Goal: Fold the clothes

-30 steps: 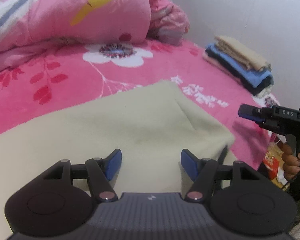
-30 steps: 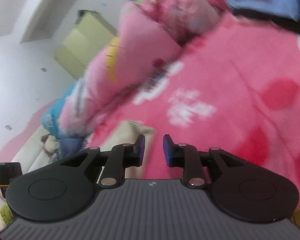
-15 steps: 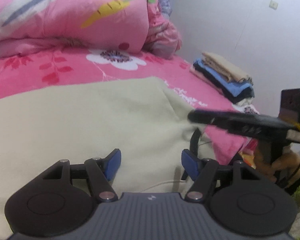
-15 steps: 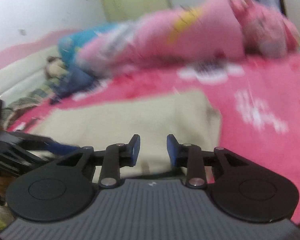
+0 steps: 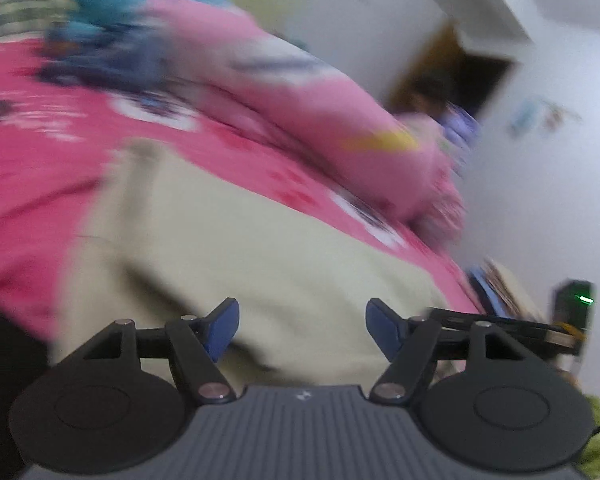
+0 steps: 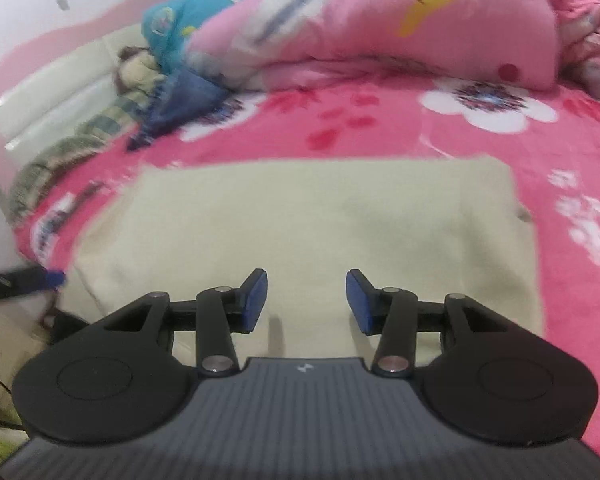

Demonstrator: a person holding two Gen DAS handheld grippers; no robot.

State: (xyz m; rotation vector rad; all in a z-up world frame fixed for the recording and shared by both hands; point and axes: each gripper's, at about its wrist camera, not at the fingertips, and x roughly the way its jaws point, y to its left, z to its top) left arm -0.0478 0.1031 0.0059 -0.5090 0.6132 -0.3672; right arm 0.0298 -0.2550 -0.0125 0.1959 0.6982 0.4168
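Cream garment [image 6: 320, 216] flat on pink bedspread [image 6: 380, 128], ahead of both grippers | fingers [image 6: 256, 296] spread, empty

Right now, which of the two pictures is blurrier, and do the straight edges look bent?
Left wrist view: heavy motion smear over the pink quilt and cream garment; only the left gripper is crisp. Right wrist view: sharper, the garment readable, its edges bowed by the fisheye lens, corners dark.

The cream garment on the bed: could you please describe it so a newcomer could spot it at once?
Start from the pink floral bedspread with the rolled quilt along its far side. Nearer the bed's front edge, spread flat, lies the cream garment. It is the only plain, pale, unpatterned cloth there, and the open right gripper hovers over it.
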